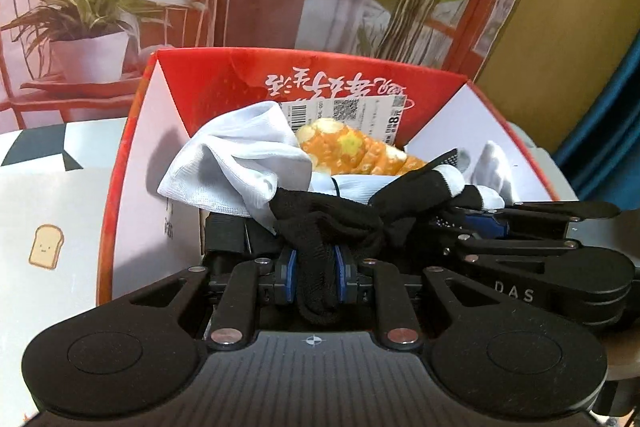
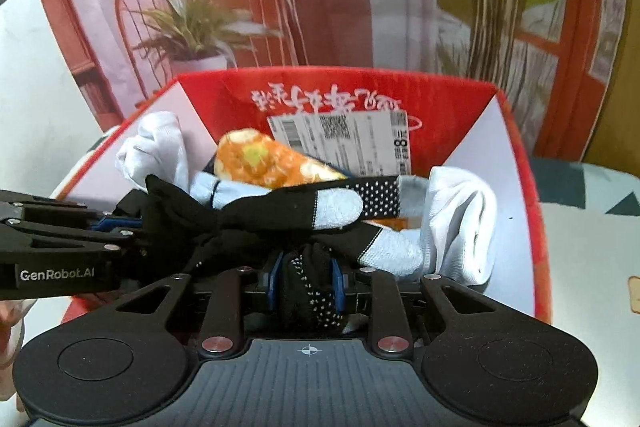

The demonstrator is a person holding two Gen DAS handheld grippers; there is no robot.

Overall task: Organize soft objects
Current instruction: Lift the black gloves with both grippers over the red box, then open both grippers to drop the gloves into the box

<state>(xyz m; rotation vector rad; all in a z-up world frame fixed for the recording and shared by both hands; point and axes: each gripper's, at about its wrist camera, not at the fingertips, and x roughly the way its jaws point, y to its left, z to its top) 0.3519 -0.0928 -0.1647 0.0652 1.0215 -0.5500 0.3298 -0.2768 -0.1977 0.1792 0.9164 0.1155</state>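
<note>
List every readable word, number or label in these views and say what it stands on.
"DAS": side of the right gripper.
"GenRobot.AI": side of the left gripper.
"8": white sticker inside the red box.
Red box's white script: upside down, unreadable.
Sticker's barcode, QR code, fine print: too small.

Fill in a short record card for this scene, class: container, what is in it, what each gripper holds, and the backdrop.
container: red box, open at the top
contents: white socks, orange patterned sock, printed label
left gripper: shut on the black sock
right gripper: shut on the black dotted sock, whose toe is grey
position: both held socks hang over the box
backdrop: printed picture of a potted plant and red chair
</note>
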